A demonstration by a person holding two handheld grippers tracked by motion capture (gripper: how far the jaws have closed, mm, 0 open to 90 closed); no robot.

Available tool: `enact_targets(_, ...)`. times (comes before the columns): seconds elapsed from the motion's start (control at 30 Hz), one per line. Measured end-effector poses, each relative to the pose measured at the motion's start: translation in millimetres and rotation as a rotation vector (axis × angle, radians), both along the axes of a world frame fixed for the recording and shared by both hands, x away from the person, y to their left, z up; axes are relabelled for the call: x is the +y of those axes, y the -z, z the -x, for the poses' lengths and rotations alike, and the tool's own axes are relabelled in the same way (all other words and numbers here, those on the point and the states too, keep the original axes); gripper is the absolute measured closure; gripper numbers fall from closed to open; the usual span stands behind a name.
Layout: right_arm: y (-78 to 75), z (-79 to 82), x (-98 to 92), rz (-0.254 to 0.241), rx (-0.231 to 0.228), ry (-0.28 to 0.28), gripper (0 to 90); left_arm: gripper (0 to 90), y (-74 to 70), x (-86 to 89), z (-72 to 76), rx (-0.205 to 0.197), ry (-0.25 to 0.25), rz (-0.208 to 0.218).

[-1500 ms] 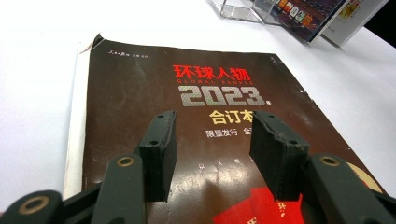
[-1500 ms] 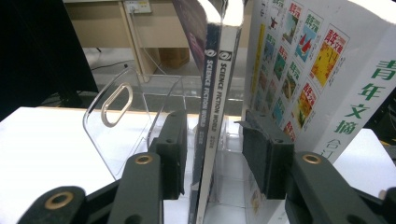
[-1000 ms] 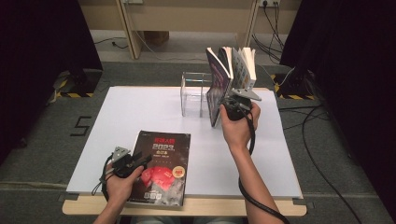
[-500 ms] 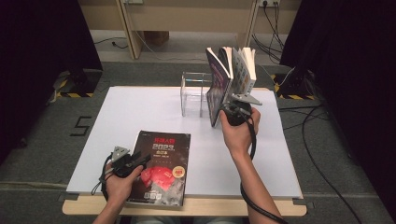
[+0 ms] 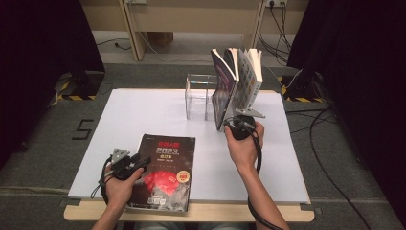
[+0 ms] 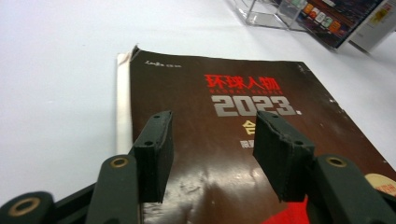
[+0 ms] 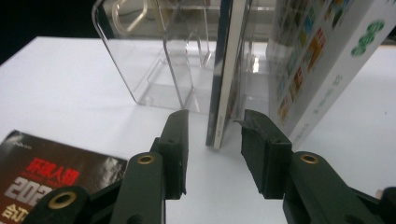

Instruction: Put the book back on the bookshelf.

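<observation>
Magazine (image 5: 165, 175) lies flat on the worktop (image 5: 143, 115), left tool (image 6: 212, 154) hovering open over its cover, jaws just widening; right tool (image 7: 212, 149) open around an upright book (image 7: 224, 70)

The left half of the counter (image 5: 134, 115) is bare, so a hand can pass there freely. At the far middle the clear rack (image 5: 200, 96) and the upright books (image 5: 237, 84) block the way. The flat book (image 5: 165, 172) covers the near edge. Between it and the rack there is an open strip.
</observation>
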State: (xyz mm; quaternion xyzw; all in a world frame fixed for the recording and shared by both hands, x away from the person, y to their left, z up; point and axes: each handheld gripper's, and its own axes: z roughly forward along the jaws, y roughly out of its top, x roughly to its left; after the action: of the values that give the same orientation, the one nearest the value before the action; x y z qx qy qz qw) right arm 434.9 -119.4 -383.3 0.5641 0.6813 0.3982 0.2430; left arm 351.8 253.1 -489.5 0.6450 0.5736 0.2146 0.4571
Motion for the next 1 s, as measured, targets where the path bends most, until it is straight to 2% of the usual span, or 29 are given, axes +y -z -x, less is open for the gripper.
enact_targets(0.27,18.7,2.4,-0.8,-0.002,0.054,-0.007,62.3,49.0,-0.2,12.7,-7.1,0.022,-0.049,-0.028)
enact_targets(0.37,24.6,2.7,0.7,-0.002,0.077,-0.020,62.2,50.6,0.4,19.5,-9.1,0.050,-0.075,-0.039)
enact_targets(0.47,29.5,3.3,3.2,-0.002,0.095,-0.036,62.0,50.3,4.0,25.6,-11.1,0.085,-0.092,-0.026)
enact_targets(0.63,36.6,2.8,8.0,-0.001,0.127,-0.051,61.6,50.2,8.0,28.1,-12.8,0.114,-0.083,-0.007)
enact_targets(1.0,38.6,3.3,10.8,0.003,0.135,-0.064,61.4,55.5,11.4,28.6,-14.4,0.138,-0.092,-0.018)
